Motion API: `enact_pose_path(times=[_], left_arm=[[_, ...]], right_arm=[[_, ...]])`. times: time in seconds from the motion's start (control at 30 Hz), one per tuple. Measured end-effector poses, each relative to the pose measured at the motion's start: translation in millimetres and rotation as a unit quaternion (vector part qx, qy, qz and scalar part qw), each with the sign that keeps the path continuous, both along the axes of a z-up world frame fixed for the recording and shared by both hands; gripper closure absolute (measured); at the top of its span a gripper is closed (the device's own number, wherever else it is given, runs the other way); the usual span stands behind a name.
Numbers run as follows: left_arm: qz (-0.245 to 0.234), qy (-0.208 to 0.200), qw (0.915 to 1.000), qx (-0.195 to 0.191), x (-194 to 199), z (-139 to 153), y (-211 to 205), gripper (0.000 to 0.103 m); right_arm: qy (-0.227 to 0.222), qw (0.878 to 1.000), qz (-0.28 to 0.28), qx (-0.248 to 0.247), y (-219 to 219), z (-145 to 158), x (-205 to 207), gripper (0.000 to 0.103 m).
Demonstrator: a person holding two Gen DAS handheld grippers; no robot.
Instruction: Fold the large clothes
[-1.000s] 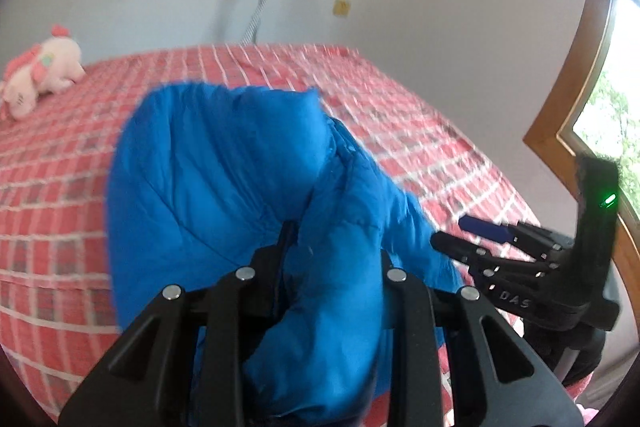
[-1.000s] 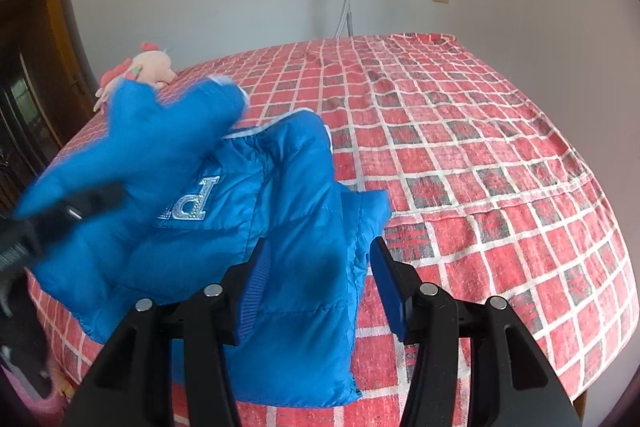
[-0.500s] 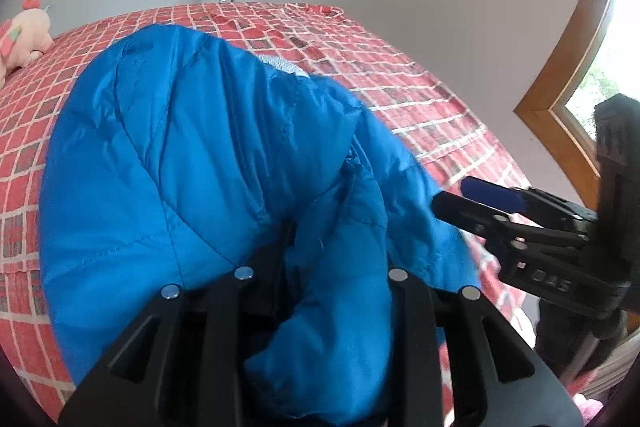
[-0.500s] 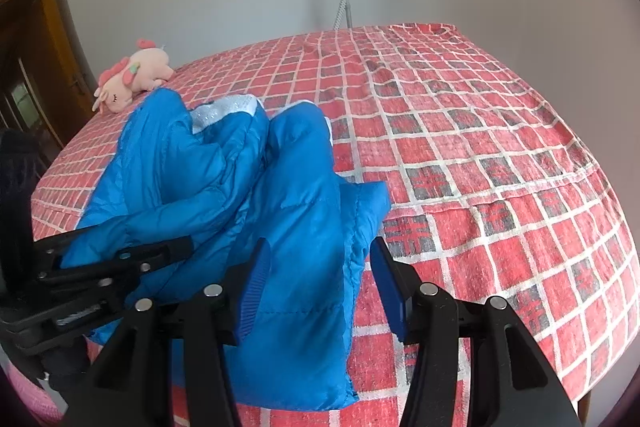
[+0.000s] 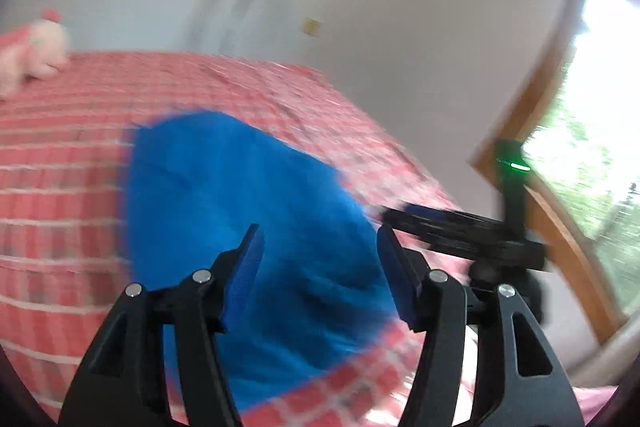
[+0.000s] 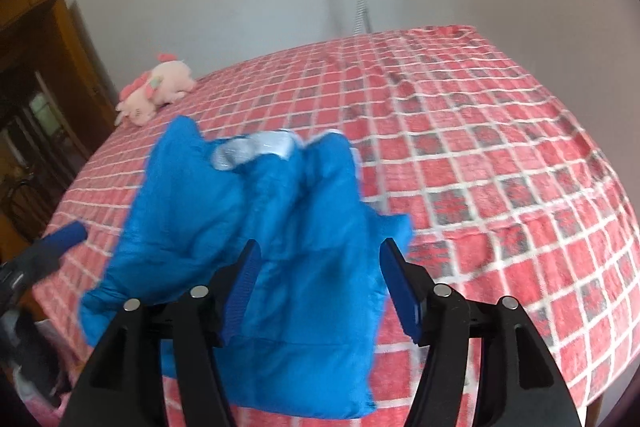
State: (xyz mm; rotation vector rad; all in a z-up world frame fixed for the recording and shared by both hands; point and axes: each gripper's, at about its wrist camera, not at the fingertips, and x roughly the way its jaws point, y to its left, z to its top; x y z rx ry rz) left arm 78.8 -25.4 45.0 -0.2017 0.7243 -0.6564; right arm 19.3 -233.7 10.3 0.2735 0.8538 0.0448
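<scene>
Left wrist view is smeared by motion blur, so the blue padded jacket reads only as a flat blue shape on the bed, its seams and edges lost. The left tongs have just been opening and stand apart with nothing pressed between the pads; the jacket lies beyond them on the red checked cover. The right tongs cross at the right, partly hidden behind the left finger.

Right wrist view is sharper: the jacket lies bunched near the bed's front edge, a pale lining patch showing at its top (the lower hem is hidden behind the fingers). The right tongs have also just been opening, gripping nothing. The left tongs are cut off at the left edge. A pink plush toy sits well apart.
</scene>
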Motion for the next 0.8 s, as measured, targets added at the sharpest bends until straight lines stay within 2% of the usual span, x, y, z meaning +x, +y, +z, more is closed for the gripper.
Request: enact_pose_path(times=[0.03, 0.07, 0.17, 0.33, 0.5, 0.53, 0.6, 0.67, 0.77, 0.8], left_arm=[[0.019, -0.002, 0.9996, 0.02, 4.7, -0.6, 3.5, 0.046], [0.057, -0.012, 0.9963, 0.063, 13.1, -4.6, 7.0, 0.046], [0.114, -0.017, 0.9851, 0.127, 30.0, -20.1, 11.8, 0.046], [0.115, 0.016, 0.9862, 0.118, 50.7, -39.8, 15.1, 0.047], [0.119, 0.017, 0.9861, 0.115, 53.8, -43.6, 15.3, 0.047], [0.119, 0.017, 0.9861, 0.114, 54.7, -46.0, 16.3, 0.047], [0.118, 0.019, 0.9867, 0.111, 55.9, -46.7, 19.4, 0.047], [0.12, 0.022, 0.9866, 0.109, 56.1, -47.5, 23.0, 0.047], [0.126, 0.03, 0.9862, 0.103, 57.3, -49.6, 29.9, 0.047], [0.126, 0.033, 0.9865, 0.099, 57.7, -49.8, 31.8, 0.047]], right_arm=[[0.002, 1.0, 0.011, 0.008, 3.1, 3.0, 2.9, 0.036], [0.005, 0.999, 0.026, 0.021, 7.8, 6.2, 7.8, 0.03], [0.026, 0.996, 0.056, 0.058, 19.4, 8.8, 24.8, 0.027], [0.065, 0.995, 0.057, 0.046, 36.8, -0.8, 53.8, 0.026], [0.104, 0.989, 0.075, 0.072, 47.7, -19.2, 77.8, 0.025], [0.108, 0.989, 0.073, 0.07, 50.3, -21.8, 81.0, 0.027], [0.106, 0.989, 0.078, 0.065, 55.4, -23.8, 85.5, 0.042], [0.095, 0.99, 0.088, 0.055, 61.9, -22.8, 87.5, 0.066], [0.07, 0.991, 0.105, 0.035, 71.4, -13.7, 87.0, 0.084], [0.063, 0.992, 0.109, 0.032, 72.3, -8.1, 85.7, 0.086]])
